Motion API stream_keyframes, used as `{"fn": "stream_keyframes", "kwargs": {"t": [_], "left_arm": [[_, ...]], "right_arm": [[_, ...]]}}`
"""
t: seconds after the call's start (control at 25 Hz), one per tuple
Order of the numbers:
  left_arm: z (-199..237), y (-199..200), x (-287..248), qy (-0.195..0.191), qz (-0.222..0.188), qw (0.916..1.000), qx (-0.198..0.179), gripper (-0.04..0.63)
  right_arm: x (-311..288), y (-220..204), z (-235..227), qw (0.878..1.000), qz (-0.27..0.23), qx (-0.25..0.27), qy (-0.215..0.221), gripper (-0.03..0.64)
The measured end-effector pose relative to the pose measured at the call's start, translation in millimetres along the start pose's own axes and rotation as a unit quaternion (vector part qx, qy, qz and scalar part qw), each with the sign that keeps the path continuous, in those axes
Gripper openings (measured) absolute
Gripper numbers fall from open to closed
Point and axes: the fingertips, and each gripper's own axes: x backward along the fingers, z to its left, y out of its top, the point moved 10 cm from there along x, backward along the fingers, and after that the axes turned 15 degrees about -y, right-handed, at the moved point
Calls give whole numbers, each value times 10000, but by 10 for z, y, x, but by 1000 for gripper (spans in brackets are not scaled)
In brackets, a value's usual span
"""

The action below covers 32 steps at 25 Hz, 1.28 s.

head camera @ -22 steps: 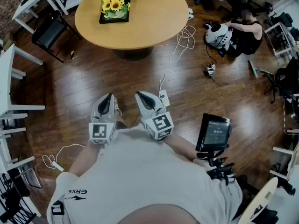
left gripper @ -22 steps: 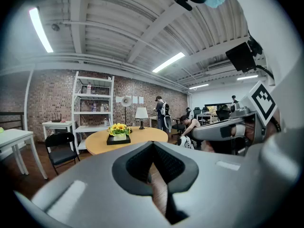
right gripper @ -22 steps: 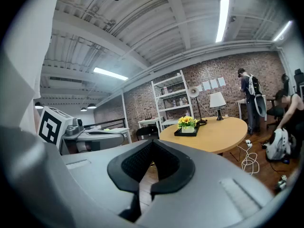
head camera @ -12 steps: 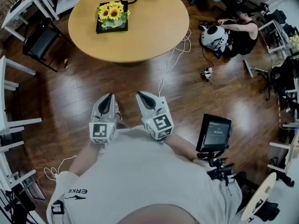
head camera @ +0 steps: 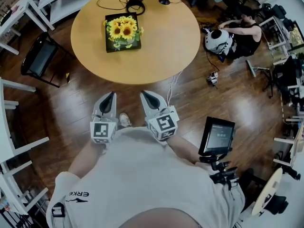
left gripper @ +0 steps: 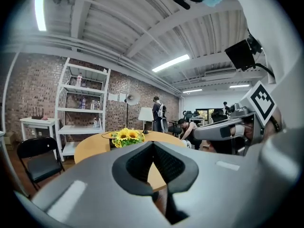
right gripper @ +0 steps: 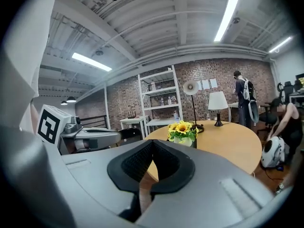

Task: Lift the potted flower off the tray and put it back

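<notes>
Flower (head camera: pixel 124 31) sits on its tray (head camera: pixel 110 48) on the round table (head camera: pixel 161 46), which is closer to me than a moment ago. My left gripper (head camera: pixel 112 94) and right gripper (head camera: pixel 143 93) hang short of the table's edge, jaws pressed together, both empty.

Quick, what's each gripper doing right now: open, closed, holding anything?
Left gripper: closed, holding nothing.
Right gripper: closed, holding nothing.
</notes>
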Motion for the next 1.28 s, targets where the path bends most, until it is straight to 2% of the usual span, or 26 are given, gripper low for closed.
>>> {"fn": "stream_keyframes", "kwargs": {"t": [0.2, 0.48, 1.04, 1.28], "left_arm": [[368, -56, -71, -30, 111, 9999, 36, 2], [683, -10, -437, 47, 169, 9998, 115, 2], [1156, 144, -1512, 854, 426, 9953, 184, 2], [1284, 83, -1739, 923, 557, 9937, 299, 2]], "right_arm": [[-316, 55, 47, 9999, 51, -25, -160, 14], [-744, 137, -179, 9998, 101, -31, -182, 14], [-1788, 434, -1127, 9986, 313, 138, 395, 14], [-2174, 374, -1326, 9963, 557, 386, 521, 14]]}}
